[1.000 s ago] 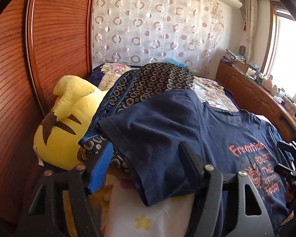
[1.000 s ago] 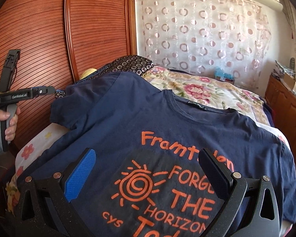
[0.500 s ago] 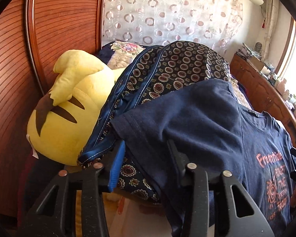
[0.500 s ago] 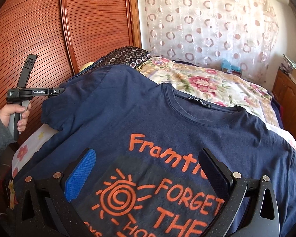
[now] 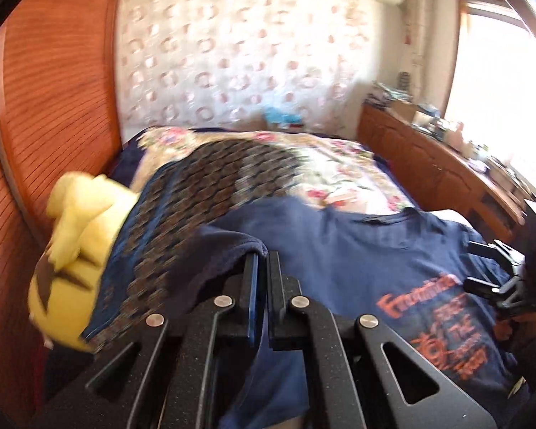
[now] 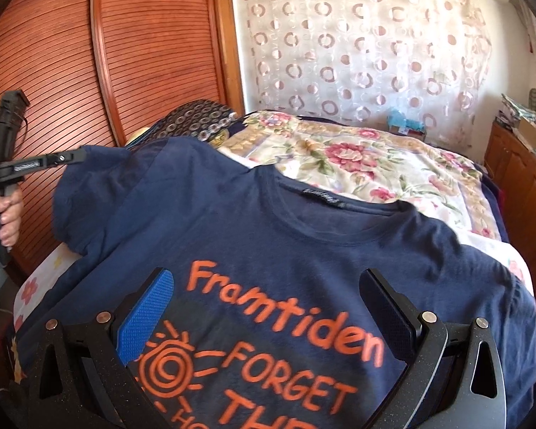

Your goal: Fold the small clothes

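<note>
a navy t-shirt point(image 6: 303, 236) with orange print is spread face up on the bed point(image 6: 375, 164), its collar toward the far curtain point(image 6: 357, 43). its left sleeve point(image 5: 228, 250) is pinched by the left gripper point(image 5: 262, 261), whose jaws are closed on the sleeve's hem, with the fabric bunched at the fingertips. in the right wrist view the same gripper point(image 6: 73, 157) is seen at the sleeve's outer edge, held by a hand point(image 6: 3, 211). the right gripper point(image 6: 268, 314) is held wide open above the printed chest, nothing between its fingers; whether the fabric is touched cannot be told. beyond the sleeve a patterned cloth point(image 5: 211, 193) is draped beside a yellow plush point(image 5: 71, 250), which is set against the slatted wooden doors point(image 6: 143, 53). a floral quilt point(image 6: 368, 157) is laid past the collar. a wooden cabinet point(image 5: 428, 171) is seen along the window side.
</note>
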Available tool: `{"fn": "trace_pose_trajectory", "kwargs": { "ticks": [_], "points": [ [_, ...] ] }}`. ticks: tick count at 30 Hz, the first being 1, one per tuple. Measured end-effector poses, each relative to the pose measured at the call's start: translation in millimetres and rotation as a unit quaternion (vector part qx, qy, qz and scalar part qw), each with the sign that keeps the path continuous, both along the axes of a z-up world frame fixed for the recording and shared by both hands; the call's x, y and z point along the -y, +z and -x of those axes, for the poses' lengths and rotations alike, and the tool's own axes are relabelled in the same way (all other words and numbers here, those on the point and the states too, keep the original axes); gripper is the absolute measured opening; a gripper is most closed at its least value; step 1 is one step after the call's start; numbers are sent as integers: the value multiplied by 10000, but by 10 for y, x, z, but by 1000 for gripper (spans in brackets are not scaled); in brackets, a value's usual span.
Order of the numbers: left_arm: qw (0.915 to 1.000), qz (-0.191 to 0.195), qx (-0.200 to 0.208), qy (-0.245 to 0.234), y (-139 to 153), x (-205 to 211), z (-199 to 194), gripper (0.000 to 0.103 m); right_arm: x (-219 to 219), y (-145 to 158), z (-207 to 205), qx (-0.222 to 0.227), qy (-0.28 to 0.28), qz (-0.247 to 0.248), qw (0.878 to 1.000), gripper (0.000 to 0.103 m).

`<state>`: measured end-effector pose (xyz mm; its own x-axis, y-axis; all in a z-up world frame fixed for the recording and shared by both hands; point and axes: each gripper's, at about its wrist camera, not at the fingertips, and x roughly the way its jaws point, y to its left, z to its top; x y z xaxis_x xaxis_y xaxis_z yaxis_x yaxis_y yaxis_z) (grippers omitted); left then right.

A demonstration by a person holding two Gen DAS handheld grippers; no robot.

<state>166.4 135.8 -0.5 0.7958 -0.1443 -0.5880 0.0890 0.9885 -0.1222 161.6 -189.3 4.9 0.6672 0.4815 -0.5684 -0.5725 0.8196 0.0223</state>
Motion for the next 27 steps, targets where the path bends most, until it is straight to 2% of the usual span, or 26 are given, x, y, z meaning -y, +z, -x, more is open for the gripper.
{"fn": "trace_pose_trajectory", "kwargs": {
  "ticks": [5,8,10,12,13,15,18,19,20,21,25,27],
  "points": [
    [9981,-25,25,-622,185,488,-291,5,68,0,-11,70,-240,-26,9997,103],
    [9950,-94,-94,-989,217,831,-454,5,77,-8,24,100,-361,-16,9993,103],
    [9930,-259,-196,-1133,183,1012,-522,12,57,-11,41,107,-425,-10,9990,103],
    [9912,-275,-274,-1265,147,1098,-532,23,59,-21,55,82,-475,-16,9988,103],
    [9906,-251,-304,-1313,138,1107,-541,26,55,-25,55,63,-493,-15,9988,103],
    [9904,-266,-350,-1308,91,1076,-516,40,29,-28,46,19,-504,3,9987,103],
    [9914,-339,-437,-1182,35,948,-473,42,-40,-41,13,-30,-466,86,9989,103],
    [9919,-351,-450,-1134,12,920,-466,47,-83,-50,7,-54,-425,102,9990,103],
    [9929,-362,-474,-1034,-10,846,-445,58,-112,-44,-8,-68,-393,114,9991,103],
    [9936,-362,-482,-958,-32,789,-417,65,-153,-41,-33,-84,-345,127,9993,103],
    [9953,-295,-514,-765,-126,588,-343,72,-343,-33,-189,-218,-61,139,9996,99],
    [9962,-255,-502,-663,-162,499,-278,72,-468,-30,-292,-280,130,159,9994,90]
  ]
}}
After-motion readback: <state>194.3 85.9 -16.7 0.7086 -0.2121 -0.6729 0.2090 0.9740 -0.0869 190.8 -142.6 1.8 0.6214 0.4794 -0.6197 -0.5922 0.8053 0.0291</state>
